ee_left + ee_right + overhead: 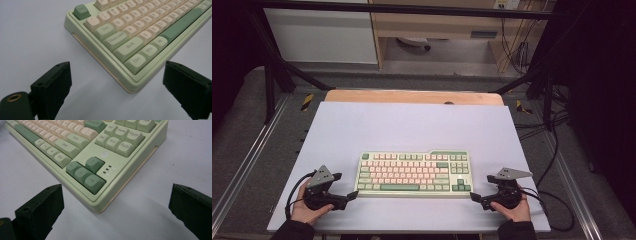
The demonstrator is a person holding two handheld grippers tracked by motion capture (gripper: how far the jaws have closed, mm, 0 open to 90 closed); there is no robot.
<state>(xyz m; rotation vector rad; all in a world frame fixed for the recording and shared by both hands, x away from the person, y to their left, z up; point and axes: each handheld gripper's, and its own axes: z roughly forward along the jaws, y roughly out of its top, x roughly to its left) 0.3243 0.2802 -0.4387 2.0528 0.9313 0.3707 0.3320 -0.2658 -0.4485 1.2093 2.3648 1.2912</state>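
Note:
A pale green keyboard (414,173) with cream and green keys lies flat near the front of a light lavender mat (412,125). My left gripper (345,185) rests on the mat just off the keyboard's front left corner, held in a hand, jaws open and empty. In the left gripper view the keyboard's Ctrl corner (136,61) sits ahead between the spread jaws of the left gripper (117,67), untouched. My right gripper (482,188) stands open by the front right corner. In the right gripper view the arrow keys (85,172) lie ahead of the wide jaws of the right gripper (116,188).
The mat covers a wooden table (412,96). Black frame bars (277,65) and cables (557,150) stand around the table on a grey floor. Bare mat stretches behind the keyboard and along the front edge between the two hands.

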